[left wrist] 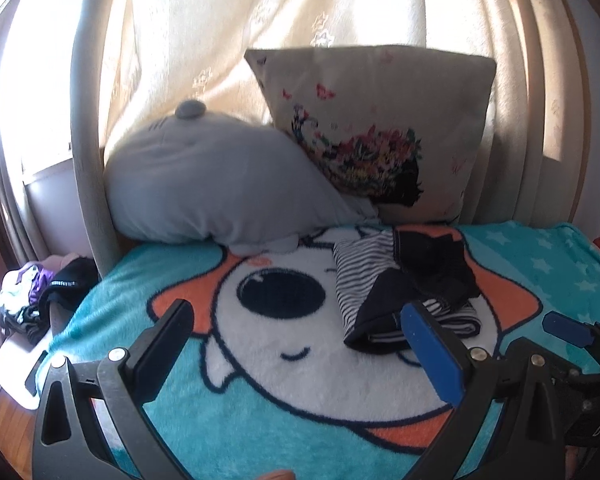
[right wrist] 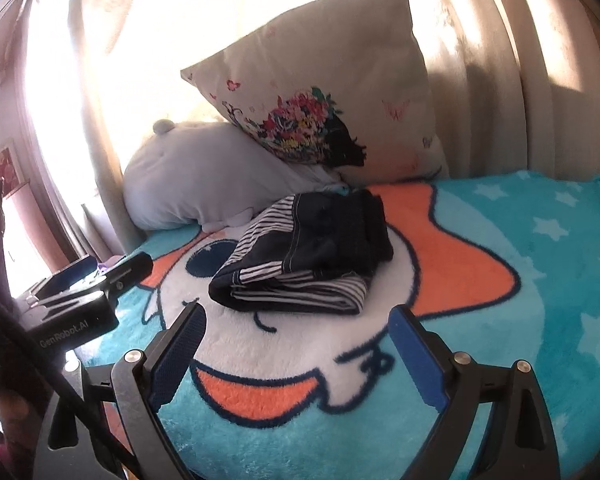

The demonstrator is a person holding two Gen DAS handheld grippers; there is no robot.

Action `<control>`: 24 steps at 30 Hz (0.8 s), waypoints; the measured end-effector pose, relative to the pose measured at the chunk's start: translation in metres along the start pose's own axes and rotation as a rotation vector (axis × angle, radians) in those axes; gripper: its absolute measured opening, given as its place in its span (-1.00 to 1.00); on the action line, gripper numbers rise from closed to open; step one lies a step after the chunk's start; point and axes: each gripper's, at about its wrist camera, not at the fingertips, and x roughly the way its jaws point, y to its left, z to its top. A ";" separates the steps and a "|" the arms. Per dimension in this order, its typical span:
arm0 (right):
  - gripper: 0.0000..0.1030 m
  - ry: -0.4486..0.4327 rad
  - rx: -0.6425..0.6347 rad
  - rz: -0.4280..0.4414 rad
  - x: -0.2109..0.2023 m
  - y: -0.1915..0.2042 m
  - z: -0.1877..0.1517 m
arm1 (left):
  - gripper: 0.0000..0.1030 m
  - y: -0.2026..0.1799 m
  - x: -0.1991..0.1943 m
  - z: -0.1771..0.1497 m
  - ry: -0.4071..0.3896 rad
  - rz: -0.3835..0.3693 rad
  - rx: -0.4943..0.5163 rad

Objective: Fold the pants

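Note:
Dark navy pants with a black-and-white striped lining (left wrist: 404,284) (right wrist: 304,256) lie folded into a compact bundle on the teal cartoon blanket (left wrist: 140,280) (right wrist: 540,300). My left gripper (left wrist: 296,312) hovers open above the blanket, its blue-padded right finger just in front of the bundle's near edge. In the right wrist view my right gripper (right wrist: 296,316) is open too, a little short of the bundle, with nothing between its fingers. The other gripper's body (right wrist: 80,300) shows at the left of that view, and the right gripper's blue tip (left wrist: 568,328) peeks in at the left view's right edge.
A grey plush pillow (left wrist: 220,184) (right wrist: 204,176) and a beige flower-print cushion (left wrist: 380,132) (right wrist: 324,92) lean against the curtained window behind the bundle. A pile of clothes (left wrist: 36,292) sits off the bed's left edge. Wooden floor shows at the lower left.

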 end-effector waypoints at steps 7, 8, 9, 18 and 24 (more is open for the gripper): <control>0.86 -0.004 -0.022 -0.014 0.002 0.008 -0.001 | 1.00 0.002 -0.003 0.002 -0.008 -0.037 0.002; 0.86 -0.002 -0.026 -0.017 0.003 0.008 -0.001 | 1.00 0.002 -0.003 0.002 -0.008 -0.036 0.001; 0.86 0.000 -0.031 -0.022 0.003 0.009 -0.001 | 1.00 0.002 -0.003 0.001 -0.006 -0.039 -0.001; 0.86 0.017 -0.038 -0.042 0.006 0.011 -0.001 | 1.00 0.004 0.006 -0.003 0.054 -0.040 -0.031; 0.86 0.030 -0.044 -0.096 0.011 0.010 -0.003 | 1.00 0.003 0.022 -0.010 0.139 -0.037 -0.036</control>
